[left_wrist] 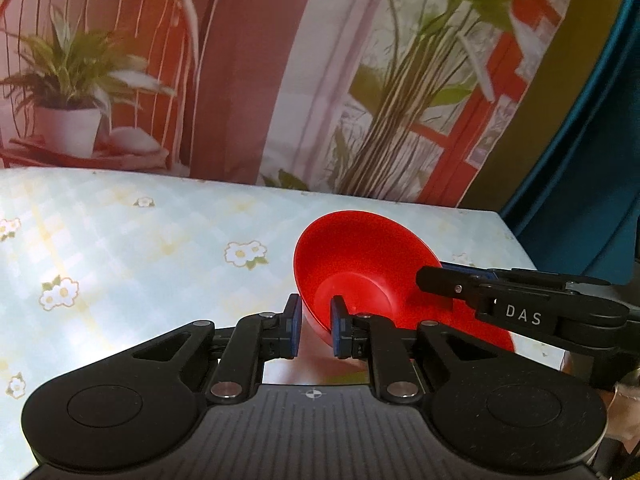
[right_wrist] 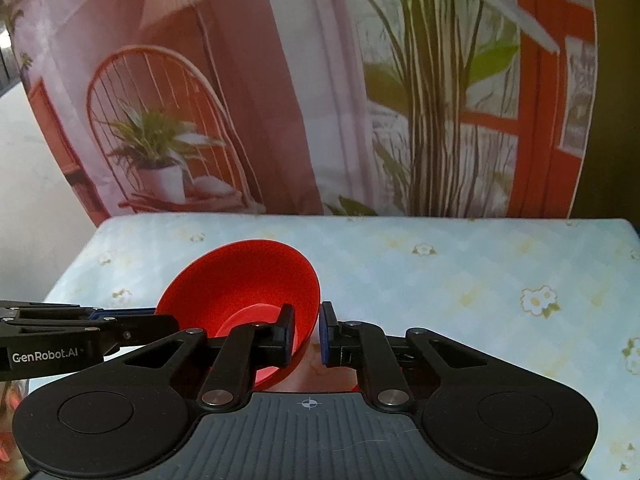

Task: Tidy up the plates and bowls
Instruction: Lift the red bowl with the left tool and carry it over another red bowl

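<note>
A red bowl is held tilted above the table between both grippers. My left gripper has its jaws astride the bowl's left rim, one finger inside and one outside. My right gripper straddles the bowl's right rim the same way. In the left wrist view the right gripper reaches in from the right onto the bowl's far rim. In the right wrist view the left gripper comes in from the left onto the rim. The bowl's underside is hidden.
The table has a pale blue checked cloth with daisy prints. A printed backdrop of plants and a red chair stands behind its far edge. The table's right corner lies just beyond the bowl.
</note>
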Demonstrator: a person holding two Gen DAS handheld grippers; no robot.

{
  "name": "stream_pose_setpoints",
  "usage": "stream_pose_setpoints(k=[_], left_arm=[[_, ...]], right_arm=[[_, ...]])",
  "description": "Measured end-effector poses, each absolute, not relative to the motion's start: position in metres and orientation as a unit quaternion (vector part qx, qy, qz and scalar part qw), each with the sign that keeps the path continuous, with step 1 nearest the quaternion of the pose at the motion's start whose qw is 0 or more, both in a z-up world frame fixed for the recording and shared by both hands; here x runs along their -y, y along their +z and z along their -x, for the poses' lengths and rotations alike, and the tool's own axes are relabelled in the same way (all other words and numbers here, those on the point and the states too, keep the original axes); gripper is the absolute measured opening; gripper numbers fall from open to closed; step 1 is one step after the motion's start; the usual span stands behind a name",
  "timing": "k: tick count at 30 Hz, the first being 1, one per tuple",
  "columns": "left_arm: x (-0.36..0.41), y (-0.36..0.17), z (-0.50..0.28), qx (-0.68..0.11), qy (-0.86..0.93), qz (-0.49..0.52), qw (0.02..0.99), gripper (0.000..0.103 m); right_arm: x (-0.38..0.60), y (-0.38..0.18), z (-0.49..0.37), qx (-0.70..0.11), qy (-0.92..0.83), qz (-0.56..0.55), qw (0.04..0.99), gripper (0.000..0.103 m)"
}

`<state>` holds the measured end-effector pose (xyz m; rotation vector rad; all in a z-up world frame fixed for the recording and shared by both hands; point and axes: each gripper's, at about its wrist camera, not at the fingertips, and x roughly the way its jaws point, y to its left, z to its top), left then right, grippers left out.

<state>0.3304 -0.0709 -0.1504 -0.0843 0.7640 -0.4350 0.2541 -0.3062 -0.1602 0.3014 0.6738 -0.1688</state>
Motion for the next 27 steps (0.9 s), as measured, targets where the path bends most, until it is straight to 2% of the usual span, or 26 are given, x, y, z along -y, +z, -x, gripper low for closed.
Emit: stream_pose_setpoints(k=[15, 27], left_arm=[[0.106, -0.133, -0.256, -0.354, -0.263, 0.021, 0.897, 0.017], [0.138, -0.157, -0.208, -0.377, -0.313, 0.008, 0.872, 0.018]], right_arm=[[0.312, -0.132, -0.161, -0.301, -0.098, -0.155, 0.936, 0.013], [0.324, -0.138, -0.079, -0.305, -0.122, -0.165, 0.93, 0.013]])
